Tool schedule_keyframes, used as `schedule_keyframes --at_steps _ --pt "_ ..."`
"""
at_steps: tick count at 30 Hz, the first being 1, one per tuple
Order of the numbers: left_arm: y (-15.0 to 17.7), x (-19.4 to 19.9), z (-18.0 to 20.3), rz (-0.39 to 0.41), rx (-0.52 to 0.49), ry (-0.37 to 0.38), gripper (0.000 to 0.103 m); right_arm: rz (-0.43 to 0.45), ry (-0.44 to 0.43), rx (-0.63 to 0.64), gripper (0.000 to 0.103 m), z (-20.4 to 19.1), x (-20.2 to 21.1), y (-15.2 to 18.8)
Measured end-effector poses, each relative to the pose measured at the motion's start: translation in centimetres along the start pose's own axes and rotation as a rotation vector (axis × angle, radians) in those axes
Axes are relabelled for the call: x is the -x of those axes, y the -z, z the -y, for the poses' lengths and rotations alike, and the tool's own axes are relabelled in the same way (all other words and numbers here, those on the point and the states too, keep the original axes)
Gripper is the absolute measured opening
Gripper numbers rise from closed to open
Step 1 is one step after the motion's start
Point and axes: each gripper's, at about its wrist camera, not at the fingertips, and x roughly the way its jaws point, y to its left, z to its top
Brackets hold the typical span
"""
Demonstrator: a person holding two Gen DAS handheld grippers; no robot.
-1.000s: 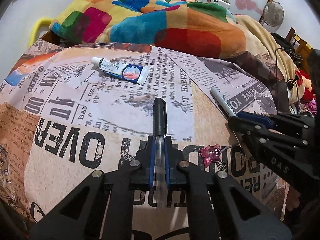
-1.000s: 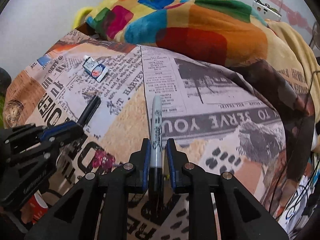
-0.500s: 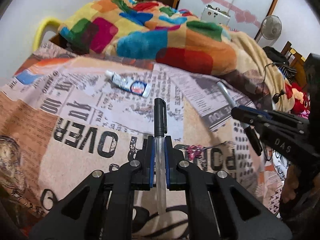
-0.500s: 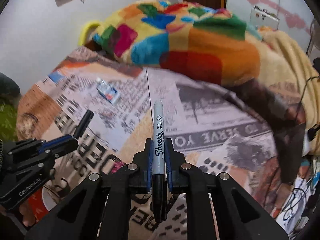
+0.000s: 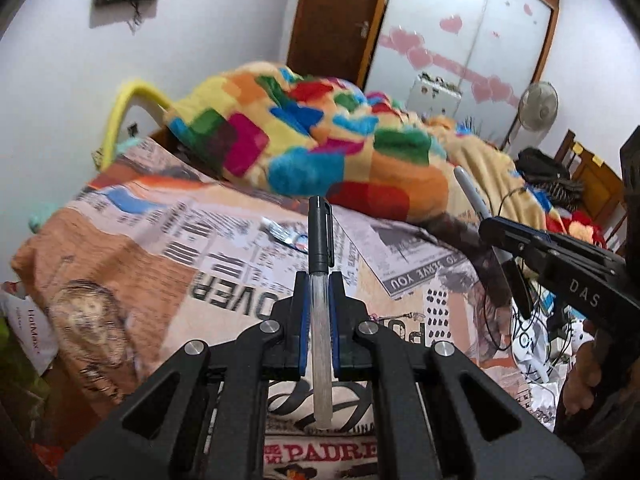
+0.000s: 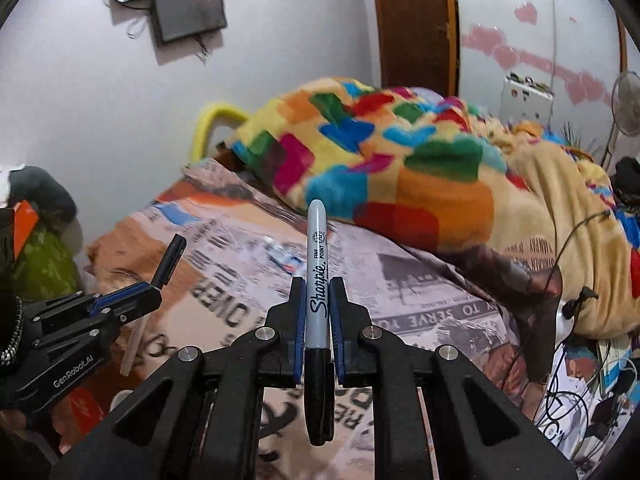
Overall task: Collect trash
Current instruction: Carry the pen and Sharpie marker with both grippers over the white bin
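Observation:
My left gripper (image 5: pixel 319 280) is shut on a clear-barrelled pen with a black cap (image 5: pixel 320 240), held well above the bed. My right gripper (image 6: pixel 317 286) is shut on a grey Sharpie marker (image 6: pixel 317 264), also lifted above the bed. Each gripper shows in the other's view: the right one with the marker (image 5: pixel 496 228) at the right, the left one with the pen (image 6: pixel 154 292) at the left. A small white and blue tube (image 5: pixel 286 236) lies on the newspaper-print sheet (image 5: pixel 224 240), far below; it also shows in the right wrist view (image 6: pixel 284 256).
A colourful patchwork blanket (image 5: pixel 320 140) is piled at the head of the bed. Cables and clutter (image 5: pixel 532 344) lie beside the bed on the right. A fan (image 5: pixel 538 106), a door (image 5: pixel 332 20) and a wardrobe stand behind. A white bag (image 5: pixel 32 320) sits at the left.
Both grippers have risen and drawn back from the bed with the pen and the marker held. The views now tilt up to the walls and door.

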Motion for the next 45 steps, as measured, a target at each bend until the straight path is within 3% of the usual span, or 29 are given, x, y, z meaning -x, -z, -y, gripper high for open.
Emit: schedule_keyframes --at_steps 11,23,35,45 --pt "1.8 12.1 -4.4 0.131 0.072 -0.088 0.007 0.062 -0.131 0.068 0.011 -8.3 4.7 0.2" --pt "6.1 22.6 -12.3 0.214 0.168 -0.227 0.007 0.061 -0.296 0.155 0.011 -19.1 7.3 3.3" --pt "12.5 28.6 -21.0 0.217 0.283 -0.355 0.007 -0.016 -0.389 0.264 0.011 -28.3 6.0 7.7" --pt "19.7 29.4 -28.0 0.102 0.384 -0.461 0.007 -0.176 -0.455 0.383 0.011 -35.9 1.8 12.3"
